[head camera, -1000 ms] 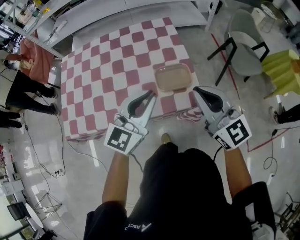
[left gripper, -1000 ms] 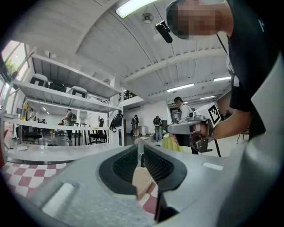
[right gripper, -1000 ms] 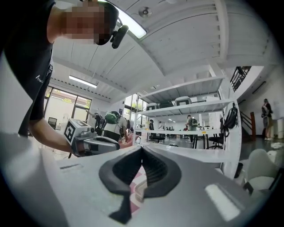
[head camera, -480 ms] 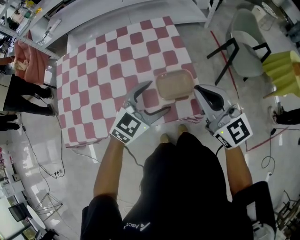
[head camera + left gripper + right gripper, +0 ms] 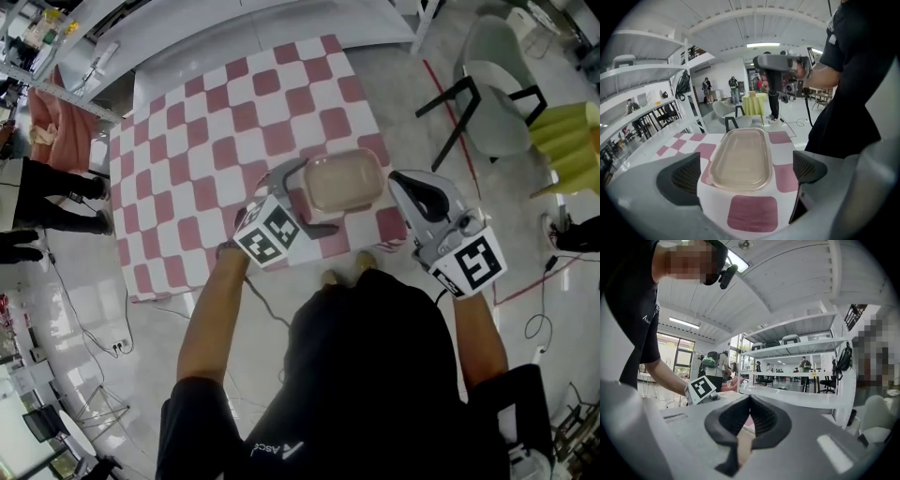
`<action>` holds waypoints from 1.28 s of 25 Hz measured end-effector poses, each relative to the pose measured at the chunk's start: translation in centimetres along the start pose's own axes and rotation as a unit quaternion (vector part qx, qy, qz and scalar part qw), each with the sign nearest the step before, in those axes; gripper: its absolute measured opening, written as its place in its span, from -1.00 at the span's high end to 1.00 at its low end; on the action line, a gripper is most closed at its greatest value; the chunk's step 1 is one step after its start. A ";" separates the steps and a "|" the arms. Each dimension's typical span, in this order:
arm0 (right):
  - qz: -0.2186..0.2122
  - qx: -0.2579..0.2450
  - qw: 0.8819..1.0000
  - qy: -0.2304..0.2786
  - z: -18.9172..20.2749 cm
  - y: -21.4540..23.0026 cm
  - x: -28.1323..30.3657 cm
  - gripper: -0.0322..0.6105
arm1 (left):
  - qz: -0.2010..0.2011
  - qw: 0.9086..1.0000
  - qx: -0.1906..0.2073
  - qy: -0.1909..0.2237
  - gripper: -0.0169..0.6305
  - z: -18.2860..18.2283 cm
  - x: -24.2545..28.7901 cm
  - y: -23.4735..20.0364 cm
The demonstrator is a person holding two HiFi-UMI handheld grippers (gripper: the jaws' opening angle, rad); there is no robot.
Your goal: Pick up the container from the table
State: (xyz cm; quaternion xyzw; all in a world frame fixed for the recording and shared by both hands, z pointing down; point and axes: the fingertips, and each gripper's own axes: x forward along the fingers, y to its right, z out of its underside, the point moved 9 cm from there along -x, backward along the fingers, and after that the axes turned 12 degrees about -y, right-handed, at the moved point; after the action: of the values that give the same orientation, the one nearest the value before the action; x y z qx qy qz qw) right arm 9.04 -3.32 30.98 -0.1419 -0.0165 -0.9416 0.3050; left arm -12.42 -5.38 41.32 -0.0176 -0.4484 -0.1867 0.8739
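A clear, shallow oblong container [image 5: 344, 180] lies on the pink-and-white checked table [image 5: 206, 141] near its front right corner. My left gripper [image 5: 304, 198] tilts down at the container's left end. Its jaws are opening wide, one on each side of that end. In the left gripper view the container [image 5: 740, 158] lies lengthwise ahead, its near end between the pads [image 5: 687, 176], which stand clear of it. My right gripper [image 5: 419, 194] hangs level just right of the container, past the table's edge, shut and holding nothing. In the right gripper view its jaws [image 5: 749, 414] meet.
A grey chair [image 5: 495, 86] and a yellow-green piece of furniture [image 5: 565, 137] stand to the right of the table. People [image 5: 52, 178] stand at the far left beside shelving. A white bench [image 5: 244, 28] runs behind the table. Cables lie on the floor [image 5: 112, 309].
The left gripper dropped forward to the container's left end and its jaws went from shut to wide apart. The right gripper shifted slightly and stayed shut.
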 end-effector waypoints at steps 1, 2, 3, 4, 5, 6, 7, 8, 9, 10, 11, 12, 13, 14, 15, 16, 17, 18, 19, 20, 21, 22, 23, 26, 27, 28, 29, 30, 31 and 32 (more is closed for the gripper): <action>0.001 0.002 1.000 -0.001 0.1 0.3 0.0 0.89 | 0.003 1.000 0.006 -0.013 -0.90 0.0 0.6 -0.2; 0.002 0.004 1.000 -0.001 0.3 0.5 -0.1 0.89 | 0.007 1.000 0.010 -0.026 -0.90 0.0 1.1 -0.4; 0.003 0.006 1.000 -0.002 0.4 0.8 -0.1 0.89 | 0.009 0.999 0.013 -0.037 -0.90 0.1 1.6 -0.5; 0.004 0.008 1.000 -0.003 0.6 1.0 -0.2 0.89 | 0.012 0.999 0.014 -0.046 -0.90 0.1 2.0 -0.8; 0.005 0.009 1.000 -0.004 0.8 1.2 -0.2 0.89 | 0.015 0.998 0.015 -0.053 -0.90 0.2 2.5 -1.0; 0.005 0.011 1.000 -0.005 0.9 1.3 -0.2 0.89 | 0.017 0.998 0.015 -0.059 -0.90 0.2 2.8 -1.2; 0.006 0.013 1.000 -0.006 1.1 1.5 -0.2 0.89 | 0.021 0.998 0.014 -0.064 -0.90 0.3 3.2 -1.4; 0.007 0.014 1.000 -0.008 1.2 1.6 -0.2 0.89 | 0.025 0.997 0.013 -0.069 -0.90 0.4 3.5 -1.6; 0.008 0.016 1.000 -0.010 1.4 1.8 -0.2 0.89 | 0.030 0.997 0.011 -0.075 -0.90 0.4 3.8 -1.7; 0.009 0.018 1.000 -0.011 1.5 2.0 -0.2 0.89 | 0.037 0.996 0.010 -0.081 -0.90 0.5 4.1 -1.8; 0.011 0.020 1.000 -0.013 1.7 2.1 -0.3 0.89 | 0.043 0.995 0.009 -0.086 -0.90 0.5 4.4 -1.9; 0.012 0.022 1.000 -0.014 1.8 2.3 -0.3 0.89 | 0.049 0.995 0.008 -0.091 -0.91 0.5 4.6 -1.9; 0.013 0.024 0.999 -0.016 2.0 2.4 -0.4 0.89 | 0.053 0.994 0.007 -0.096 -0.91 0.5 4.8 -2.0; 0.014 0.026 0.999 -0.017 2.1 2.5 -0.4 0.89 | 0.056 0.993 0.006 -0.101 -0.91 0.5 5.0 -2.1; 0.015 0.028 0.999 -0.018 2.2 2.6 -0.5 0.89 | 0.058 0.992 0.005 -0.108 -0.91 0.5 5.2 -2.2; 0.016 0.030 0.999 -0.020 2.4 2.6 -0.5 0.89 | 0.060 0.992 0.006 -0.115 -0.91 0.4 5.5 -2.3; 0.016 0.032 0.999 -0.021 2.5 2.7 -0.5 0.89 | 0.063 0.991 0.008 -0.122 -0.91 0.4 5.7 -2.4; 0.016 0.034 0.999 -0.022 2.7 2.7 -0.5 0.89 | 0.065 0.990 0.009 -0.127 -0.91 0.5 5.8 -2.4; 0.017 0.038 0.999 -0.022 2.8 2.7 -0.6 0.89 | 0.068 0.989 0.008 -0.131 -0.91 0.5 5.9 -2.5; 0.017 0.044 0.999 -0.023 2.8 2.7 -0.5 0.89 | 0.070 0.989 0.008 -0.132 -0.91 0.5 6.0 -2.5; 0.018 0.051 0.998 -0.023 2.9 2.7 -0.5 0.89 | 0.072 0.989 0.007 -0.133 -0.91 0.5 6.1 -2.6; 0.018 0.055 0.998 -0.024 2.9 2.8 -0.5 0.89 | 0.073 0.989 0.006 -0.132 -0.91 0.5 6.1 -2.6; 0.018 0.055 0.998 -0.025 3.0 2.9 -0.5 0.89 | 0.075 0.989 0.006 -0.131 -0.91 0.5 6.2 -2.6; 0.016 0.049 0.998 -0.028 3.4 3.1 -0.5 0.89 | 0.075 0.990 0.005 -0.123 -0.91 0.6 6.2 -2.6; 0.014 0.047 0.998 -0.029 3.4 3.1 -0.5 0.89 | 0.074 0.990 0.005 -0.121 -0.91 0.6 6.3 -2.6; 0.013 0.046 0.998 -0.031 3.5 3.2 -0.4 0.89 | 0.073 0.990 0.005 -0.119 -0.91 0.6 6.3 -2.7; 0.012 0.046 0.998 -0.031 3.5 3.2 -0.3 0.89 | 0.072 0.990 0.005 -0.118 -0.91 0.6 6.2 -2.7; 0.011 0.047 0.998 -0.033 3.6 3.2 -0.3 0.89 | 0.071 0.991 0.006 -0.117 -0.91 0.6 6.2 -2.7; 0.010 0.047 0.998 -0.034 3.7 3.2 -0.2 0.89 | 0.070 0.991 0.007 -0.115 -0.91 0.6 6.2 -2.7; 0.009 0.048 0.998 -0.036 3.8 3.1 -0.2 0.89 | 0.069 0.991 0.007 -0.112 -0.91 0.7 6.2 -2.6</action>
State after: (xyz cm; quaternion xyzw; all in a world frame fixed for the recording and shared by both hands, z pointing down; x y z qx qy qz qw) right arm 11.96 -5.34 34.43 -0.1610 -0.0713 -0.9311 0.3194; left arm -10.57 -9.64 46.25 -0.0631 -0.5428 -0.1197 0.8289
